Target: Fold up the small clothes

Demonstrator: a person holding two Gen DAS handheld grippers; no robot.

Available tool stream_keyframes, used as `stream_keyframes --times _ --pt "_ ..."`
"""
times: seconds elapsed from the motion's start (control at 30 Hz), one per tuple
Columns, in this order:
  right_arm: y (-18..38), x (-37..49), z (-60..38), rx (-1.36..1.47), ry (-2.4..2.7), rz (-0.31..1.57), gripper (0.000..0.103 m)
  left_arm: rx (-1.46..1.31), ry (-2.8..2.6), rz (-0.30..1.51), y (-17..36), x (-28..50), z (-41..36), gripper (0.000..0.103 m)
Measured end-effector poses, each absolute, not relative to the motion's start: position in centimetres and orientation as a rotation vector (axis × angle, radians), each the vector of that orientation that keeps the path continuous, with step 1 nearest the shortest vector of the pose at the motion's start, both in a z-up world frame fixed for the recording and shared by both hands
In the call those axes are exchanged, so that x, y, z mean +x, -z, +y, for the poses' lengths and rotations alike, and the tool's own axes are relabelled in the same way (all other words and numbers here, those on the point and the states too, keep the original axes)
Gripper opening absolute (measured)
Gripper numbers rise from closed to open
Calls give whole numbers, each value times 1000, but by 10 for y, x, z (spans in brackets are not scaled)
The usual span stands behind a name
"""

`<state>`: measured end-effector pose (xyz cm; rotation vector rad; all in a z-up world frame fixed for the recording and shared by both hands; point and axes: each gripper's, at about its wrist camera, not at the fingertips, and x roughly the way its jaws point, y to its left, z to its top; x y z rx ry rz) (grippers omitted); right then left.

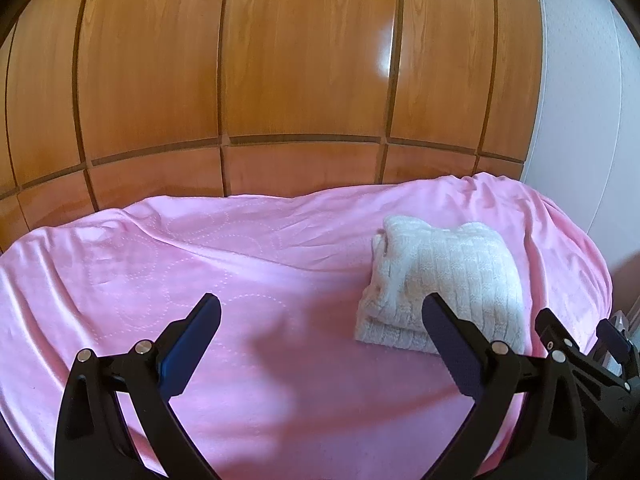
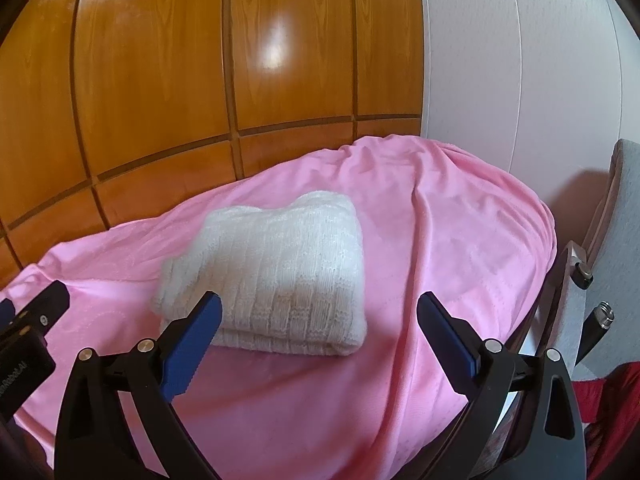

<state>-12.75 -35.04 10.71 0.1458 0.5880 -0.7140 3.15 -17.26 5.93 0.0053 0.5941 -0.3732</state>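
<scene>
Glossy orange-brown wooden panels (image 1: 240, 80) with dark grooves form the back wall, meeting a pale, faintly textured wall (image 2: 520, 60) on the right. Below them a table or bed, hidden under a pink blanket (image 1: 240, 248), serves as the work surface; the blanket is soft and plush, stitched with dotted circles, and it wrinkles toward its far right corner.

The white knitted garment (image 2: 280, 272) lies toward the right side of the blanket, nearer the far edge than the near one. It is thick ribbed knit, folded into a compact rounded rectangle of several layers, the stacked edges facing the near side and left. It looks finished, so the fold appears complete and the piece is probably parked here out of the way.

The left gripper (image 1: 320, 320) hangs above the bare middle of the blanket, its blue-padded fingers spread wide with nothing between them; its right finger overlaps the garment's near edge in the left wrist view, though contact cannot be confirmed. The right gripper (image 2: 320, 320) is likewise spread wide and empty, just on the near side of the garment. Both seem drawn back, as after letting go.

At the right edge stand a grey padded chair back (image 2: 616, 208) and something red (image 2: 612, 412) below it.
</scene>
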Motion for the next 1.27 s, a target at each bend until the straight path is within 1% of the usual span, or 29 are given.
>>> stream_keyframes --times 0.9,1.27 --pt "-97 -122 -352 152 689 626 97 49 379 599 -53 31 -175 100" --pt "-95 -119 -356 159 690 634 97 30 377 654 -45 39 -172 100"
